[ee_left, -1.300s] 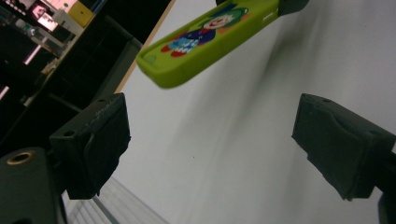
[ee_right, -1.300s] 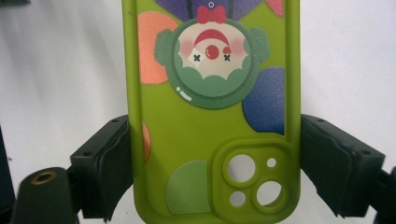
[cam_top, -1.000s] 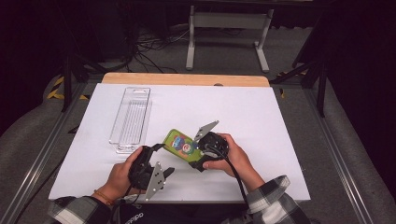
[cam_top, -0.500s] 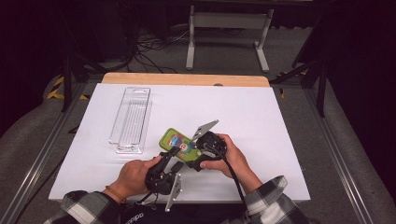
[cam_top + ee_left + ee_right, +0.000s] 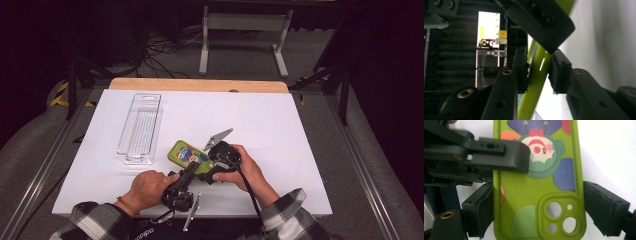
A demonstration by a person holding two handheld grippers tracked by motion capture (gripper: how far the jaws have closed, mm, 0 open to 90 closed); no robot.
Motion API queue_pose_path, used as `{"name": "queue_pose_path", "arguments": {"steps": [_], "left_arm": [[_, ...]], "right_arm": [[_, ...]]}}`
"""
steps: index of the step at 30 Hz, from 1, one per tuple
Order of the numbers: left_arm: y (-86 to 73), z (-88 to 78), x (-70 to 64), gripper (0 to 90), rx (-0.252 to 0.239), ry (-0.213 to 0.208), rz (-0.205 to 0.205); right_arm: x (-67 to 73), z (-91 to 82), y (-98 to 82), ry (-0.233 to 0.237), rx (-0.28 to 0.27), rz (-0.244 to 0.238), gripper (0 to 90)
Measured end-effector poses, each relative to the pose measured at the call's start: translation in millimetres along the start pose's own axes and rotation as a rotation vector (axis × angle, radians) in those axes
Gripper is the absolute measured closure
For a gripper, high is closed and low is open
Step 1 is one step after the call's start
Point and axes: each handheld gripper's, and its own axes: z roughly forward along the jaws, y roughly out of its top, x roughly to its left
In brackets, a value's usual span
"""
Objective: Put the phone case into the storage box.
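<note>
One phone case (image 5: 186,153), one clear tray (image 5: 140,128), two grippers (image 5: 189,176) (image 5: 209,167).

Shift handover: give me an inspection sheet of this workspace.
Surface: white table, wooden strip at far edge.
Job's things: green phone case, held off the table.
Clutter: clear tray, empty, left of the case.
Grippers: left tool has just been closing and now clamps the case's edge; right tool grips the case across its width.
Cables: one trails from the right tool; more on the floor behind.
Surroundings: dark room, grey stand beyond the table.
</note>
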Motion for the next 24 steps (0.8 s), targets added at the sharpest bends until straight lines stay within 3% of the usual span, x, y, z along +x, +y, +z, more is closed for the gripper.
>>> {"name": "queue_pose_path", "arguments": {"steps": [1,2,4,5,6,7,10,12,13,14,15,16,17,19,22,23,24], "left_arm": [[0.7,0.5,-0.3,75.8,0.001,0.000,0.021],[0.4,1.3,-3.5,77.0,0.001,0.003,0.005],[1.3,2.5,-3.4,77.3,-0.004,0.017,0.038],[0.8,2.7,-4.4,77.4,0.003,0.015,0.027],[1.0,2.8,-2.6,77.5,0.005,0.018,0.049],[-0.5,2.7,-5.7,77.5,0.014,0.012,-0.005],[-0.9,2.8,-2.6,77.6,0.010,0.017,0.019],[-1.6,2.1,-1.7,77.6,0.023,0.019,0.014],[-2.4,2.7,-2.6,77.7,0.019,0.016,-0.012],[-2.8,2.5,-0.8,77.7,0.026,0.022,0.003],[-4.0,2.7,-2.0,77.7,0.027,0.017,-0.032],[-4.6,2.5,0.9,77.7,0.038,0.019,-0.009],[-6.2,3.1,1.2,77.7,0.040,0.011,-0.033],[-7.8,2.4,6.5,77.7,0.050,0.012,-0.042],[-10.8,1.4,13.1,77.7,0.032,-0.017,-0.133],[-10.8,1.4,13.1,77.7,0.032,-0.017,-0.133],[-13.2,0.8,17.7,77.8,0.019,-0.030,-0.176]], "right_arm": [[0.0,0.0,0.1,0.002,-0.001,0.002,16.2],[0.1,0.2,0.1,-0.001,-0.002,0.005,16.2],[0.7,0.9,0.1,-0.006,0.004,0.007,16.1],[1.0,1.2,0.0,-0.008,0.002,0.008,16.1],[1.2,1.4,0.2,-0.011,-0.002,0.007,16.1],[1.3,1.3,0.4,-0.014,-0.006,0.006,16.0],[1.6,0.9,0.5,-0.012,-0.015,0.016,15.7],[1.1,-0.2,0.0,-0.007,-0.026,0.020,15.3],[0.6,-0.6,-0.1,-0.003,-0.031,0.021,15.1],[0.5,-1.5,-0.4,-0.006,-0.042,0.020,14.8],[0.5,-2.8,-0.9,-0.006,-0.048,0.018,14.6],[0.1,-4.2,-1.5,-0.009,-0.057,0.017,14.5],[0.0,-6.6,-1.9,-0.015,-0.072,0.011,14.5],[0.1,-12.3,-3.2,-0.026,-0.095,-0.003,14.6],[-0.3,-22.9,-5.8,-0.031,-0.144,-0.023,14.8],[-0.3,-22.9,-5.8,-0.031,-0.144,-0.023,14.8],[-0.2,-31.8,-7.8,-0.038,-0.188,-0.038,14.7]]}}
